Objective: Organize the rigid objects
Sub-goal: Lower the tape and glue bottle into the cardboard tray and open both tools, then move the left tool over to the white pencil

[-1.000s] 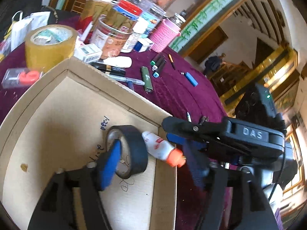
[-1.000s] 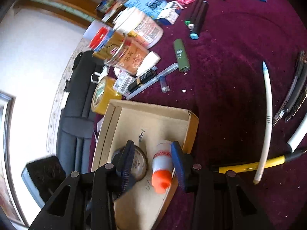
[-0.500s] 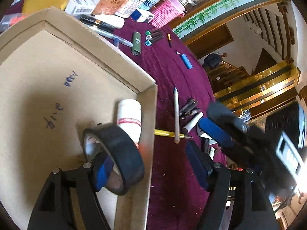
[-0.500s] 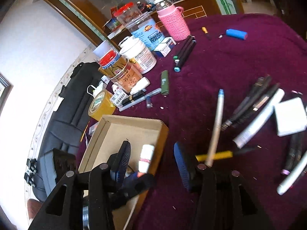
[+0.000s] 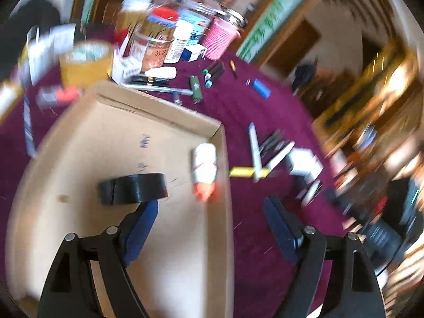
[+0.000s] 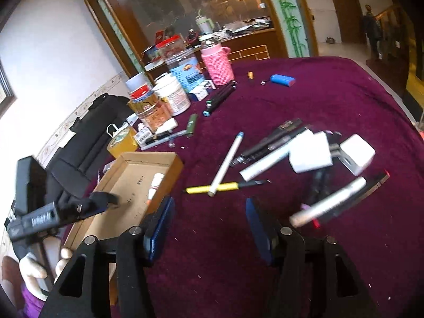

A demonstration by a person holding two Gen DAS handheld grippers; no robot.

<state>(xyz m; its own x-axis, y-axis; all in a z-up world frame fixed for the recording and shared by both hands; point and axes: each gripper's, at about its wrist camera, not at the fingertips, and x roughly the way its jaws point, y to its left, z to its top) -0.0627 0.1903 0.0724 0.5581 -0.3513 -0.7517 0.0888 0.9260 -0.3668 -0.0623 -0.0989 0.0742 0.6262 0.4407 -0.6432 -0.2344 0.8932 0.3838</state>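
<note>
Shallow brown cardboard box (image 5: pixel 148 122) sits on the maroon velvet tablecloth (image 6: pixel 331 100); its near end is cut off by the left wrist frame and partly hidden behind the left gripper's fingers. Inside: a black roll of tape (image 5: pixel 133 187) standing on edge near the middle, and a white glue bottle with an orange cap (image 5: pixel 204 168) lying against the right wall, cap toward the camera. Left wrist view is motion-blurred; handwriting on the box floor unreadable. Left gripper (image 5: pixel 210 228) straddles the box's right wall, jaws opening, nothing clamped; the tape roll sits just beyond its left pad. Right gripper (image 6: pixel 209 225) hangs over bare cloth, jaws opening, nothing between them. Beyond it, a yellow-handled craft knife (image 6: pixel 225 186) lies crossed under a white pen (image 6: pixel 226 164); further right, a blurred heap of dark pens and white charger blocks (image 6: pixel 310 155), individual pieces hard to separate.
</note>
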